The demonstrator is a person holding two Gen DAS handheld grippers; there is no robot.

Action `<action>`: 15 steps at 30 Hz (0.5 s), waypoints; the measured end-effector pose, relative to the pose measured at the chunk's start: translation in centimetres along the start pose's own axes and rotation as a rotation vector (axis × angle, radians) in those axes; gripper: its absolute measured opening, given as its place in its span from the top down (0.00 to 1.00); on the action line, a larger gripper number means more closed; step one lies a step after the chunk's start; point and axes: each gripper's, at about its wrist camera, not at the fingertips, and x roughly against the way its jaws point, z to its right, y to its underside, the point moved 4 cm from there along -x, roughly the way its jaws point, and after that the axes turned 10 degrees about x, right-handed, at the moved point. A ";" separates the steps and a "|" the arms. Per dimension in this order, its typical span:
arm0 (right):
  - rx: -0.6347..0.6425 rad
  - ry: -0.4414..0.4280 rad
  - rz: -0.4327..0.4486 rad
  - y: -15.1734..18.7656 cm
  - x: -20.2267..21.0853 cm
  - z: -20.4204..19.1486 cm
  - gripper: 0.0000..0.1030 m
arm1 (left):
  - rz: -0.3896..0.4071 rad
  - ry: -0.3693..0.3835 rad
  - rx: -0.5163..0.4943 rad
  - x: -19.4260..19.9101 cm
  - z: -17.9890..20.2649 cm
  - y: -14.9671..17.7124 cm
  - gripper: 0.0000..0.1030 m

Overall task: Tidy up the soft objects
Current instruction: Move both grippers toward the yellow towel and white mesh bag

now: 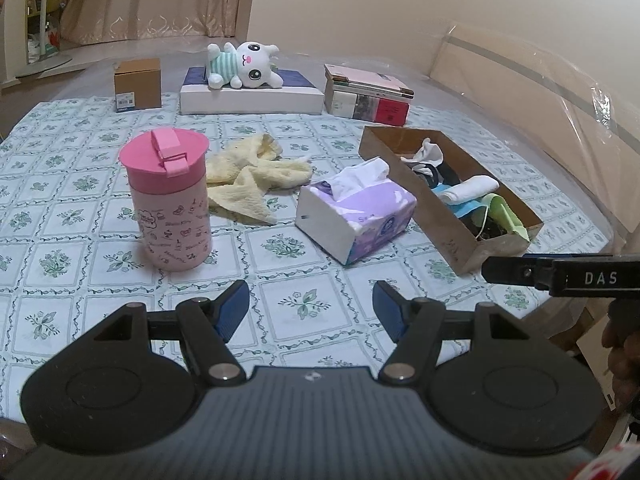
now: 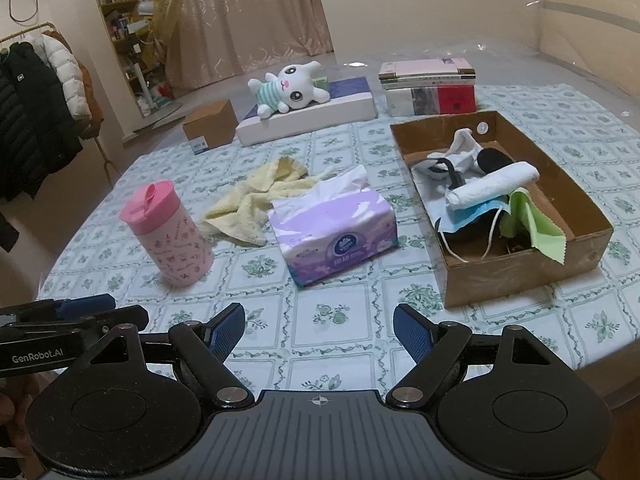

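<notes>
The yellow towel (image 1: 256, 176) lies crumpled on the patterned cloth (image 1: 80, 216) of the bed, between the pink cup (image 1: 168, 204) and the tissue pack (image 1: 356, 216), its near corner just beside the cup. To the right stands the open cardboard box (image 2: 520, 272), already holding a rolled white cloth (image 2: 492, 186), a blue mask (image 2: 472, 214) and a green cloth (image 2: 536, 220). A plush bunny (image 1: 244, 66) rests on a flat white box (image 1: 252, 100) at the far edge. A broad strip of bare cloth lies between both claws and the objects. Both claws tilt downward over the near edge, side by side. The left claw (image 1: 311, 308) stands fairly wide, holding and touching nothing. The right claw (image 2: 319, 330) is spread wider, also empty
</notes>
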 end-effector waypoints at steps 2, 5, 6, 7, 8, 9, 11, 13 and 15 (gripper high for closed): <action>0.002 -0.003 0.000 -0.1 -0.1 -0.2 0.21 | 0.000 -0.001 0.001 0.0 -0.1 0.0 0.37; 0.007 -0.006 0.001 -0.2 -0.3 -0.4 0.21 | -0.001 0.002 0.003 0.0 -0.4 -0.1 0.37; 0.009 -0.007 0.000 -0.2 -0.3 -0.6 0.21 | -0.002 0.002 -0.001 0.0 -0.5 -0.1 0.37; 0.009 -0.007 -0.002 -0.2 -0.4 -0.7 0.21 | -0.003 0.003 -0.004 0.0 -0.6 -0.2 0.37; 0.010 -0.008 -0.002 -0.2 -0.4 -0.8 0.21 | -0.002 0.003 -0.006 0.0 -0.7 -0.2 0.37; 0.013 -0.008 -0.003 -0.2 -0.5 -0.8 0.21 | -0.002 0.005 -0.005 0.0 -0.9 -0.2 0.37; 0.020 -0.010 -0.006 -0.3 -0.6 -1.1 0.21 | -0.002 0.009 -0.002 0.0 -1.2 -0.4 0.37; 0.025 -0.011 -0.008 -0.4 -0.7 -1.2 0.21 | -0.001 0.014 -0.006 0.0 -1.4 -0.6 0.37; 0.030 -0.011 -0.010 -0.6 -0.9 -1.3 0.21 | 0.003 0.015 -0.010 0.0 -1.7 -0.9 0.37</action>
